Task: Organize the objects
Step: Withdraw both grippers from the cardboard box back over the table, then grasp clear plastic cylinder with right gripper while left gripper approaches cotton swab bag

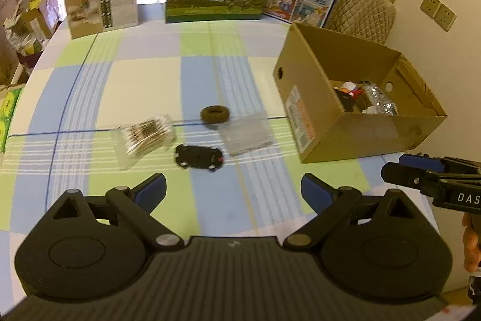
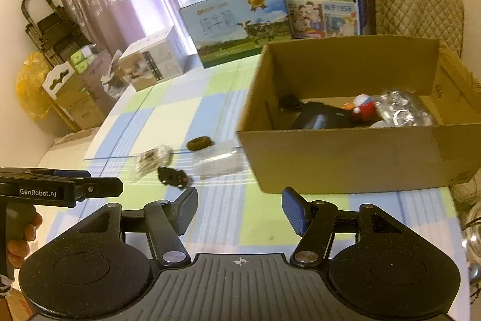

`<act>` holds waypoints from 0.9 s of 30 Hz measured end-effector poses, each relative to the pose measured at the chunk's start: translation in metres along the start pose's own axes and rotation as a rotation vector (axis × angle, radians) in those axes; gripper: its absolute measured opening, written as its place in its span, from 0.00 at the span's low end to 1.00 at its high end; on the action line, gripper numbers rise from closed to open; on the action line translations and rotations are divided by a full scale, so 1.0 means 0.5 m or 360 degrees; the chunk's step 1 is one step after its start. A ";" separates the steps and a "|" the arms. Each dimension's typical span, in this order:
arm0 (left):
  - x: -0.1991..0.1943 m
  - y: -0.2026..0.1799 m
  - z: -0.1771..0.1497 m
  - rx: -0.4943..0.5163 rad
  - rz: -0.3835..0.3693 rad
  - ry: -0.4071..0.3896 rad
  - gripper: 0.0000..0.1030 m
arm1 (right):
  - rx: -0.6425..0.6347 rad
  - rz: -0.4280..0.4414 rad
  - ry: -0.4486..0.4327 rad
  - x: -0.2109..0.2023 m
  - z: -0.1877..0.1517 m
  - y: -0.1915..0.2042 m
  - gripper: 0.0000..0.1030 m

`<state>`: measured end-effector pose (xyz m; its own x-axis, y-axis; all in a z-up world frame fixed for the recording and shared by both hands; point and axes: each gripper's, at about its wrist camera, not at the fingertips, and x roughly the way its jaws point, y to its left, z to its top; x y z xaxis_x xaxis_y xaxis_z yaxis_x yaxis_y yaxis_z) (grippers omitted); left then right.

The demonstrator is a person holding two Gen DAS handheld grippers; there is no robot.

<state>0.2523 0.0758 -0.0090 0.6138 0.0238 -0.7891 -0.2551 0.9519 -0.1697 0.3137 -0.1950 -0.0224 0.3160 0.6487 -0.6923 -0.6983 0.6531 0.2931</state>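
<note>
At frame centre, four loose items are seen on the checked desk [image 1: 144, 74]: small black toy car [image 1: 199, 160], brown ring [image 1: 215, 114], clear packets. Open cardboard box [image 1: 354, 137] sits right, partly filled. Left tongs [image 1: 233, 189] and right tongs [image 2: 239, 208] are held spread, empty. Pickup judged next; car nearest.

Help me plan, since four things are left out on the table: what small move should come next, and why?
Probably ease the open left gripper forward and down onto the toy car. It lies nearest its fingers, loose on the tablecloth, and the cardboard box stands just right.

Toy car [image 1: 199, 160] btwn swab pack [image 1: 147, 137] & clear case [image 1: 246, 134], ring [image 1: 214, 114] behind, carton [image 1: 354, 134] at right.
</note>
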 end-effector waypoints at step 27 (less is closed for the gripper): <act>0.013 0.189 -0.031 -0.0100 0.0189 0.0056 0.94 | -0.0167 -0.0040 0.0095 0.206 -0.017 0.176 0.58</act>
<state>0.2206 0.1609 -0.0394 0.5502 0.1237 -0.8258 -0.3715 0.9220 -0.1094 0.2794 -0.0740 -0.0734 0.2978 0.6060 -0.7376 -0.7548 0.6225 0.2066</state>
